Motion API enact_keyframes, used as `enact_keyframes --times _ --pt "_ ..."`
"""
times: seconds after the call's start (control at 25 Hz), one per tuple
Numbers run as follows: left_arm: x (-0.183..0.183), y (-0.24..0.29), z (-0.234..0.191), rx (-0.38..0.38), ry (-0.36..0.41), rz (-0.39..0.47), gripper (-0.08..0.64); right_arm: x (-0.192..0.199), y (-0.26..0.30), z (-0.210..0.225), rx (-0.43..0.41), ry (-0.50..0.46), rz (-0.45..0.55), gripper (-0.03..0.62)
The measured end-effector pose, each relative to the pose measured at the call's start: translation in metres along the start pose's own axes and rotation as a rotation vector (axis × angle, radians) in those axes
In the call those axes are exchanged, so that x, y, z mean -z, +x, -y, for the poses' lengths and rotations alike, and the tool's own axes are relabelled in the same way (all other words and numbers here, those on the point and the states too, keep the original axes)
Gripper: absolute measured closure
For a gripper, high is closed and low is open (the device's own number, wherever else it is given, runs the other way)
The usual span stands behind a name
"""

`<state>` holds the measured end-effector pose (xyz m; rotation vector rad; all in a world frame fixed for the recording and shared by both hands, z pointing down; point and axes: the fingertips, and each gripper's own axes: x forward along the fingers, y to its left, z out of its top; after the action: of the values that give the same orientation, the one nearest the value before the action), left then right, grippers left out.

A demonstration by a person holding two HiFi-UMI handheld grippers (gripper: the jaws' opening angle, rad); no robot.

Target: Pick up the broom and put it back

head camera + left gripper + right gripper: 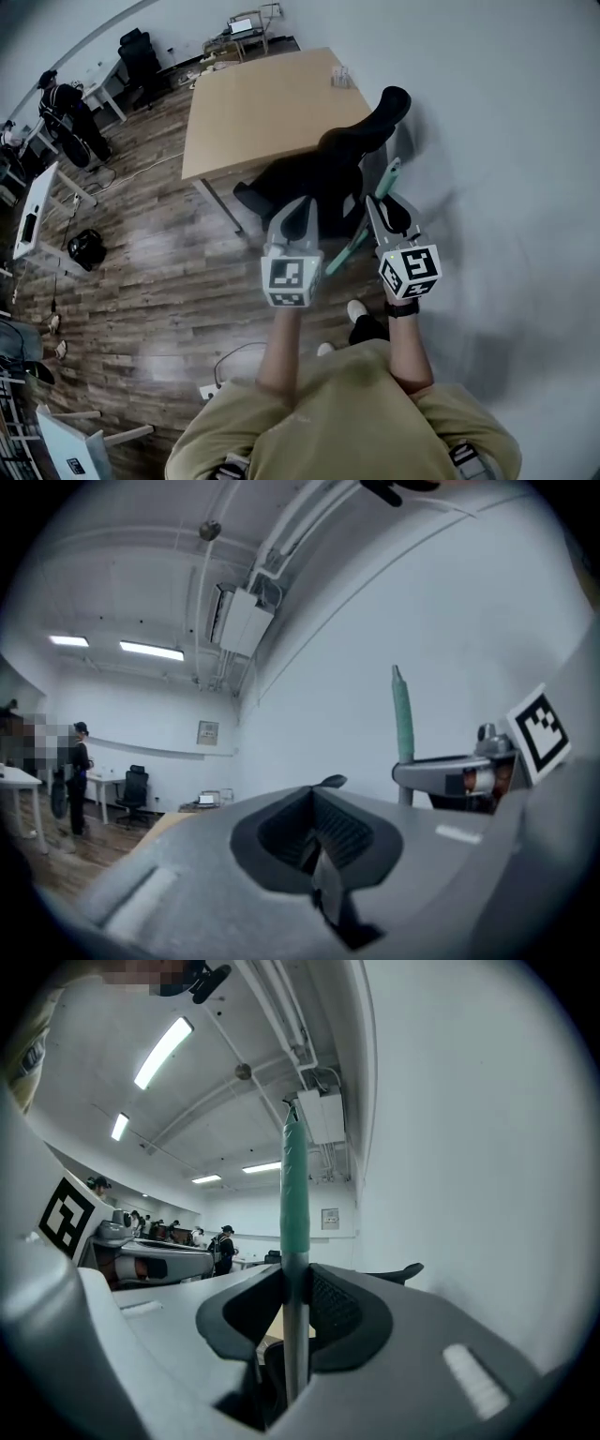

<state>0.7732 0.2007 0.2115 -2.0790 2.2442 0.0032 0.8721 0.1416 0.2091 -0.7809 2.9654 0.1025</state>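
The right gripper [295, 1314] has its two jaws clamped on the thin shaft of the broom [294, 1206]. In the right gripper view the green grip stands straight up out of the jaws against the white wall [469, 1147]. In the head view the broom [373, 204] runs slantwise just beside the black office chair [323, 169]. Its green tip lies on the wall side of the chair's backrest, and its lower stretch passes between the two grippers on the person's side of the chair. The brush end does not show. The left gripper [319, 844] has its jaws together with nothing between them. It is held out on the person's side of the chair, beside the right gripper [390, 214] and apart from the broom. The chair stands straight ahead of both grippers, between them and the wooden table [253, 112]. Its seat is tucked against the table's near edge, and the wall [506, 169] lies close on the chair's other flank. A small clear thing [341, 77] sits at the table's corner beyond the chair. Well away from the chair, across the plank floor [159, 272], lie a black bag [86, 248] and a white desk [36, 211]. Farther off beyond those a person in dark clothes [67, 108] stands, and a second office chair [141, 56] and a laptop [241, 26] sit along the far wall.
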Motion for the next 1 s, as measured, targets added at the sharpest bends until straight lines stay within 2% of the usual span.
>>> enact_keyframes --times 0.2,0.44,0.6,0.76,0.88,1.0 --pt "-0.007 -0.057 -0.039 -0.102 -0.070 -0.001 0.560 -0.024 -0.001 -0.052 -0.088 0.033 0.028 0.506" --pt "-0.013 -0.121 -0.111 -0.323 -0.081 0.022 0.560 -0.028 0.045 -0.140 -0.362 0.105 0.044 0.509" --pt "-0.006 -0.164 -0.167 -0.542 -0.077 0.006 0.560 -0.019 0.094 -0.209 -0.596 0.164 0.031 0.509" --pt "-0.002 -0.205 -0.197 -0.743 -0.092 -0.015 0.560 -0.021 0.124 -0.264 -0.821 0.235 0.026 0.509" --pt "-0.002 -0.239 -0.208 -0.865 -0.104 -0.019 0.560 -0.020 0.132 -0.305 -0.946 0.224 0.026 0.509" --pt "0.001 -0.287 -0.207 -1.000 -0.103 -0.028 0.560 -0.016 0.128 -0.347 -1.042 0.163 0.037 0.514"
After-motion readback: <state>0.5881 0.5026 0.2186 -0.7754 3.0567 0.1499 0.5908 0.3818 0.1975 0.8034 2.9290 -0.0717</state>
